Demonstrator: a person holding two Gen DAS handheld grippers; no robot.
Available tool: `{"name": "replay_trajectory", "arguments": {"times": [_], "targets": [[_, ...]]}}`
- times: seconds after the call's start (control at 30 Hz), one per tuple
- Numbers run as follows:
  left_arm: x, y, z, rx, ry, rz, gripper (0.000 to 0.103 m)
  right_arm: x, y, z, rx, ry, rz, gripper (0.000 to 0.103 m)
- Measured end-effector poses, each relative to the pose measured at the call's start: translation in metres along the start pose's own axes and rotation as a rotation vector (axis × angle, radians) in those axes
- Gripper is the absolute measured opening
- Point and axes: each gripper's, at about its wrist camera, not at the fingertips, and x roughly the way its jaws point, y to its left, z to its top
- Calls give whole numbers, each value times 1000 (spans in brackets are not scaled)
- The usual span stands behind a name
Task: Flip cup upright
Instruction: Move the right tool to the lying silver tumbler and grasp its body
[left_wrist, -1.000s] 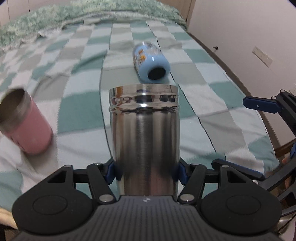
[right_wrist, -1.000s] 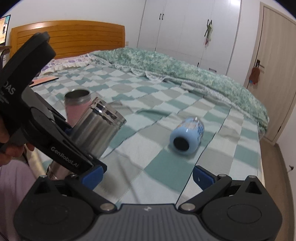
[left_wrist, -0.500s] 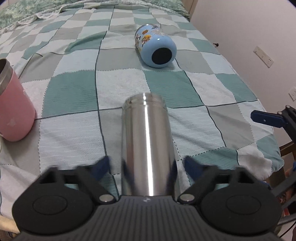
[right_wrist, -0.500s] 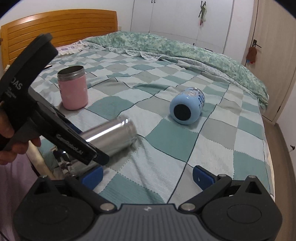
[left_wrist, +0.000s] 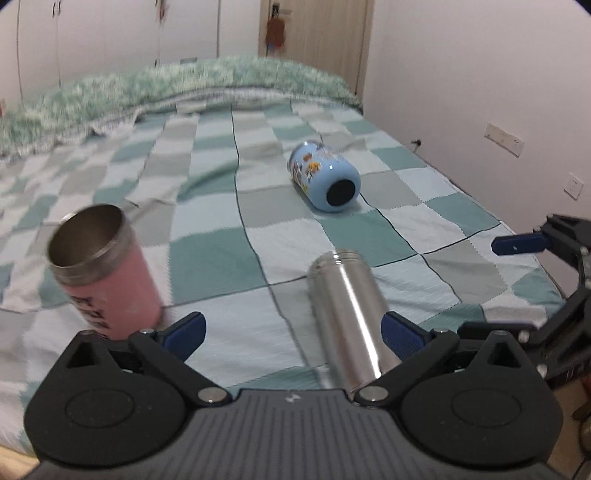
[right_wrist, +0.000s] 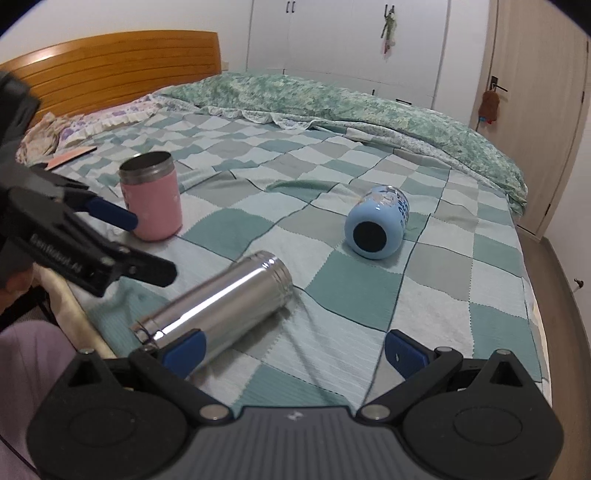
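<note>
Steel cup (right_wrist: 218, 306) now released, lying on checked blanket (right_wrist: 436, 295). Left gripper (left_wrist: 291, 332) and right gripper (right_wrist: 295, 347) wide open, empty. Pink cup (right_wrist: 151, 195) upright; blue cup (right_wrist: 376, 221) on side beyond.

A home bedroom is showing here: a bed (right_wrist: 424, 295) wearing a green checked blanket is filling the view, a wooden headboard (right_wrist: 110, 70) is standing at ten o'clock, white wardrobe doors (right_wrist: 351, 40) are rising at twelve, and a room door (right_wrist: 535, 122) is standing at two.

Checked bed (right_wrist: 369, 280), wooden headboard (right_wrist: 110, 70), white wardrobes (right_wrist: 351, 40)
</note>
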Motion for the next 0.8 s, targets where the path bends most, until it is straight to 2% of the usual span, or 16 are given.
{"name": "replay_trajectory", "arguments": {"times": [0.17,0.3,0.57,0.8], "targets": [[-10,22,-18,59,-63,1,103,7,22,9,33,16,-31,103],[-10,37,-30,107,-78,10,103,19,36,16,82,42,-58,103],[0,62,-39,90,-64,-56,103,46,53,30,169,117,-109,103],[12,64,-42,70,-59,-84,103,70,55,37,244,161,-158,103]]}}
